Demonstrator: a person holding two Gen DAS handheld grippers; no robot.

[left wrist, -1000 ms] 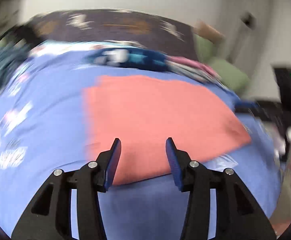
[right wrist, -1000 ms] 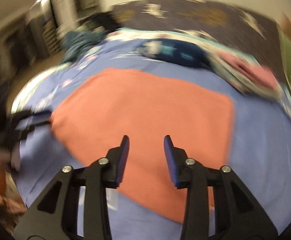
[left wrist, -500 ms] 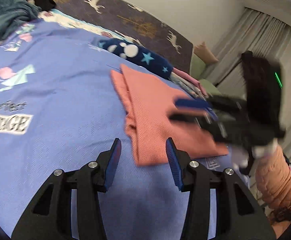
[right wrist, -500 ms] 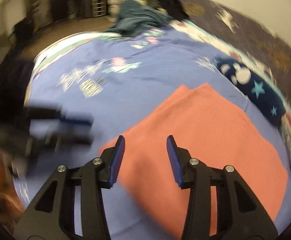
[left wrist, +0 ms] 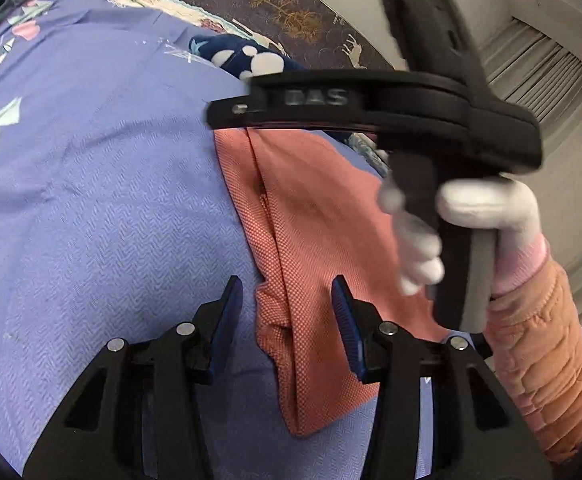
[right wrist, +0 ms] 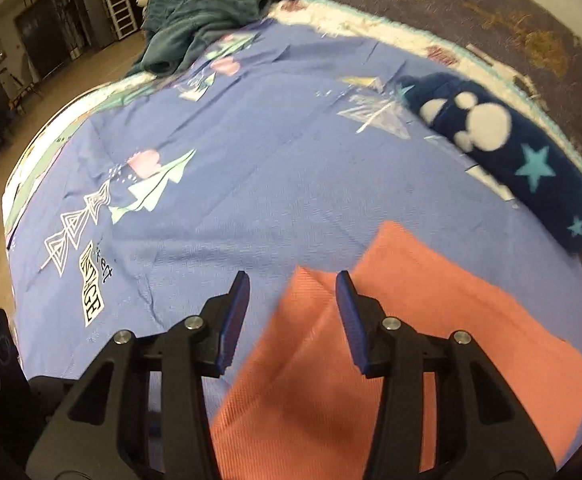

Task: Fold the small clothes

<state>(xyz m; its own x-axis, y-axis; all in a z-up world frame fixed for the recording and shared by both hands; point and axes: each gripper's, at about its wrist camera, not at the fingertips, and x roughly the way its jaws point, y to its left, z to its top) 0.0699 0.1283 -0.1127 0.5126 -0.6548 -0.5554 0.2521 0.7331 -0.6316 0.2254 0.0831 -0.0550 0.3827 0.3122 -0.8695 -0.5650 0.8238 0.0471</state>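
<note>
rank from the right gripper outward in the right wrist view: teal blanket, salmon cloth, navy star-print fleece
1. salmon cloth, under the right gripper, whose jaws are opening, nothing pinched.
2. navy star-print fleece, upper right on the bed.
3. teal blanket, heaped at the far top left.

Blurred raised letters "DAS" stand on the side of the right gripper (left wrist: 331,98), while the blue bedspread (right wrist: 271,184) carries a white printed label whose black capitals appear to end in "NTAGE", other small script beside it illegible.
</note>
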